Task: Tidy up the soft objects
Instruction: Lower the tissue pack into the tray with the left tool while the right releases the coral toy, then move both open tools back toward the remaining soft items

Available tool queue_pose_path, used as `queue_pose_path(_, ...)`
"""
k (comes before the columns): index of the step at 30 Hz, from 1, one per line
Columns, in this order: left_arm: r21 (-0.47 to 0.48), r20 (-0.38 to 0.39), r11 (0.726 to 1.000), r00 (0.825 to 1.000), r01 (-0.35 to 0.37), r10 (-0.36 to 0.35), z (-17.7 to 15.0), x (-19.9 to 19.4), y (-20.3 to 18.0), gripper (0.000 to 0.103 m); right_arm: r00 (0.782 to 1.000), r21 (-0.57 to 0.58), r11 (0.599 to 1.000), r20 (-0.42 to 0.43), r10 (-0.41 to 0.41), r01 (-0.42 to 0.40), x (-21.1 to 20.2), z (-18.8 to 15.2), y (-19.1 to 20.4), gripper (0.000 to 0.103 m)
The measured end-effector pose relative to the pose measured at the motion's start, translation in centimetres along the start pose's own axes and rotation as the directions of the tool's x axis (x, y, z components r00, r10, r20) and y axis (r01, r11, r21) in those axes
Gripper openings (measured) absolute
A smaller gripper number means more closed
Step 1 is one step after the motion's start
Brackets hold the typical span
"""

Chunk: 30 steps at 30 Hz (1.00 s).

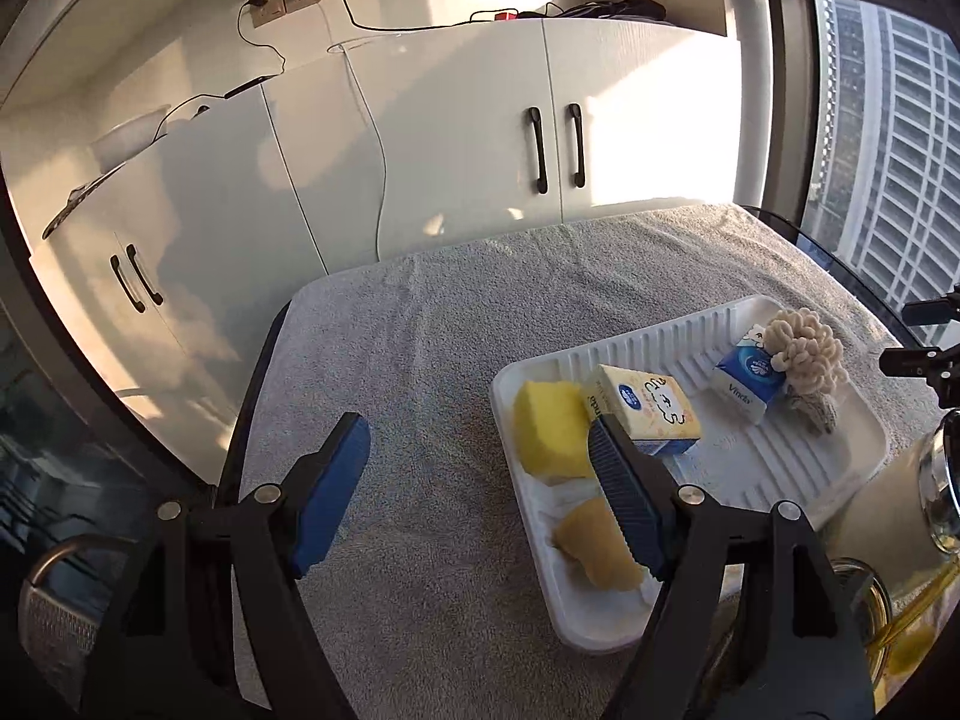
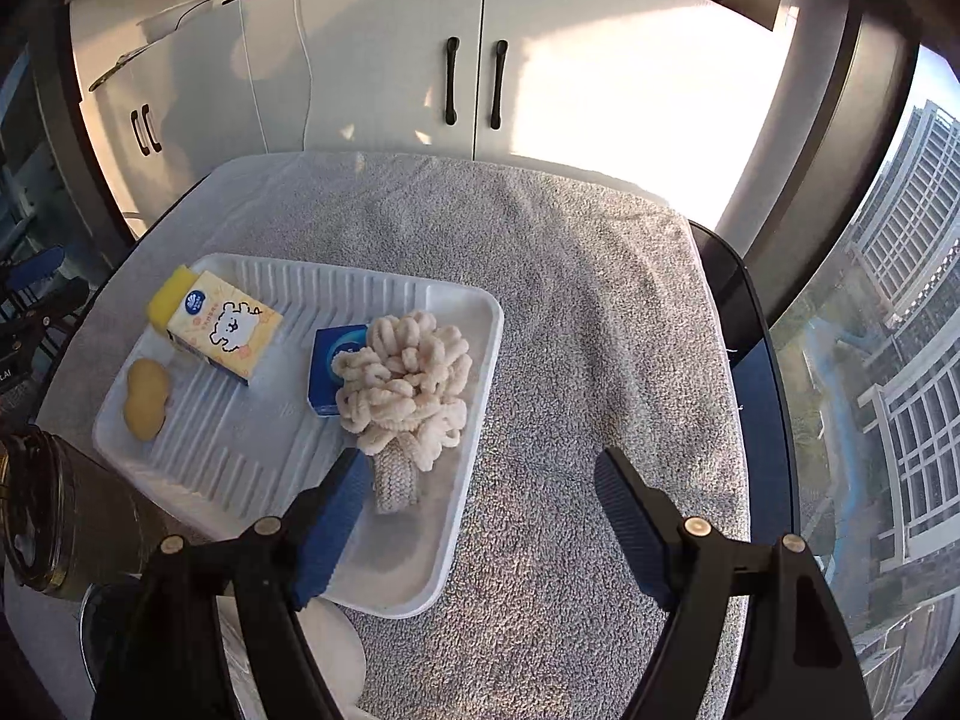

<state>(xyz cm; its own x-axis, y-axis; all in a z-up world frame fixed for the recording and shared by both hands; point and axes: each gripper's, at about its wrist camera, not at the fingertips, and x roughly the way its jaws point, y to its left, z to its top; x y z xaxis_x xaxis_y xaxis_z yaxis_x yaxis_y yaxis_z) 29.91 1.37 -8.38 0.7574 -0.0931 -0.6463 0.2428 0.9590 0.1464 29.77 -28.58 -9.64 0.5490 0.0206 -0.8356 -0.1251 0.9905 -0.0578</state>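
2 grippers hang over the scene, and both sets of fingers stand wide apart with nothing between them. The left gripper [image 1: 480,492] hovers above bare towel just left of the white tray [image 1: 858,468], its right finger overlapping the tray's near-left part in that view. The right gripper [image 2: 483,522] sits at the tray's near-right corner, its left finger just beside the woven band of the cream chenille scrunchie [image 2: 402,384]; whether it touches cannot be told.

All 5 soft things already lie in the ribbed tray: the yellow sponge [image 1: 549,429] at the far-left corner, the yellow tissue pack [image 2: 225,324] leaning against it, the tan oval sponge [image 2: 146,399] near the left edge, and the blue tissue pack [image 2: 333,360] touching the scrunchie, which partly covers it. Gathering them in 1 tray looks like the point of the task, so the sorting seems close to done, and the spread fingers suit a release or a fresh reach.

Around the tray, the grey towel [image 2: 600,300] covers the counter. White cabinets [image 1: 480,138] stand behind, and a window with towers lies to the right. A dark glass jar [image 2: 36,504] stands near the tray's left side and could crowd a reach from there.
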Motion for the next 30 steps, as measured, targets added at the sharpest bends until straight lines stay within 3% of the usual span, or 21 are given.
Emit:
queue_pose_path(15, -0.054, -0.032, 0.996, 0.998, -0.064, 0.062, -5.1, -2.1, 2.9, 0.074, 0.998, 0.191, 0.979, -0.011, -0.063, 0.064, -2.5, -6.3, -6.1, 0.079)
queue_pose_path(30, -0.142, -0.071, 0.987, 0.995, -0.076, 0.066, -12.7, -5.5, 4.6, 0.074, 0.994, 0.212, 0.971, -0.025, -0.109, 0.112, -5.1, -15.6, -3.9, 0.079)
